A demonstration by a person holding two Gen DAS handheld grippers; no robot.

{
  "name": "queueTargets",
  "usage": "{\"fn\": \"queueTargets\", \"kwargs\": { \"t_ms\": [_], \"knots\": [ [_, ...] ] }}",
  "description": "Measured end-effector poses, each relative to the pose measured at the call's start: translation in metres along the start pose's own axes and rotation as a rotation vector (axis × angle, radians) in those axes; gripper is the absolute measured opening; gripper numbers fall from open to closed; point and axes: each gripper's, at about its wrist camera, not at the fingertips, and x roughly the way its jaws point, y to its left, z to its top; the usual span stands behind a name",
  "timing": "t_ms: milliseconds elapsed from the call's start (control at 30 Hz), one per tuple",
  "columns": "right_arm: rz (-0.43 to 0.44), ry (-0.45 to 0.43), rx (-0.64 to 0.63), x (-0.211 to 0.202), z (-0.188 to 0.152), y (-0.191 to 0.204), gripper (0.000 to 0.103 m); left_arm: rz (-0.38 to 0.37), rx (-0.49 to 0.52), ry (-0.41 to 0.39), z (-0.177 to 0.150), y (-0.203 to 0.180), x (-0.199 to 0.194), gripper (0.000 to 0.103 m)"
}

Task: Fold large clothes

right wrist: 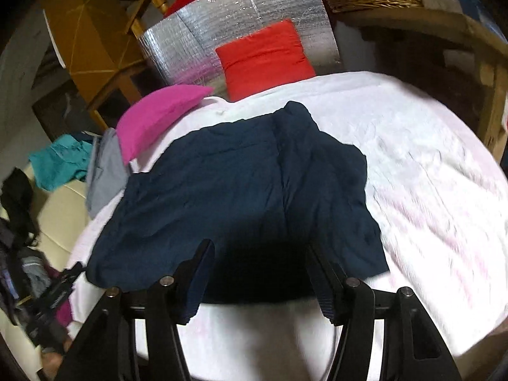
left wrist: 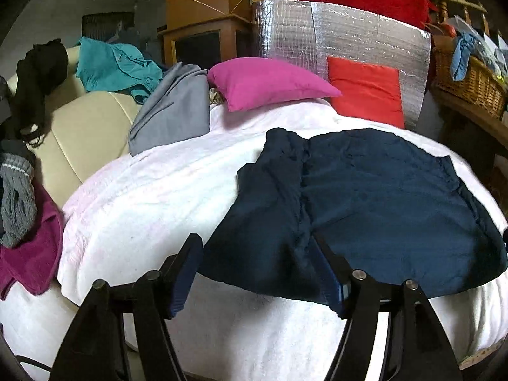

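Observation:
A dark navy garment [left wrist: 365, 209] lies spread flat on the white bed cover [left wrist: 152, 197], with a seam running down its middle. My left gripper [left wrist: 257, 247] is open and empty, its fingers just above the garment's near left edge. In the right wrist view the same garment [right wrist: 241, 197] fills the centre of the bed cover [right wrist: 428, 174]. My right gripper [right wrist: 258, 254] is open and empty, hovering over the garment's near edge. The left gripper [right wrist: 57, 292] shows dimly at the lower left of the right wrist view.
A magenta pillow [left wrist: 266, 82] and a red pillow [left wrist: 365, 92] lie at the bed's far end against a silver foil panel [left wrist: 343, 35]. A grey cloth [left wrist: 174, 111], a teal shirt [left wrist: 114, 66] and dark clothes lie on the cream sofa [left wrist: 82, 133] at left. A wicker basket [left wrist: 470, 79] stands at right.

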Motion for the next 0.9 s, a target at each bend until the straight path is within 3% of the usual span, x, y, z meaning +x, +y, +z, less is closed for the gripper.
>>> {"fn": "queueTargets", "kwargs": {
  "t_ms": [100, 267, 500, 667, 800, 900],
  "knots": [
    [-0.045, 0.026, -0.02, 0.02, -0.001, -0.001, 0.062, -0.004, 0.0, 0.01, 0.0, 0.0, 0.004, 0.07],
    [-0.094, 0.144, 0.005, 0.059, -0.007, -0.012, 0.062, -0.001, 0.004, 0.015, 0.001, -0.003, 0.009, 0.07],
    [-0.087, 0.162, 0.001, 0.06, -0.008, -0.012, 0.062, -0.018, 0.014, 0.042, 0.005, -0.007, 0.016, 0.07],
    [0.004, 0.085, 0.051, 0.039, 0.018, -0.015, 0.062, -0.103, -0.016, 0.077, 0.036, -0.014, 0.028, 0.071],
    [0.05, 0.009, 0.08, 0.038, 0.048, -0.017, 0.062, -0.085, 0.012, 0.11, 0.073, -0.03, 0.062, 0.076],
    [0.086, -0.01, 0.128, 0.053, 0.069, -0.022, 0.062, -0.108, -0.026, 0.162, 0.092, -0.032, 0.094, 0.076]
  ]
}}
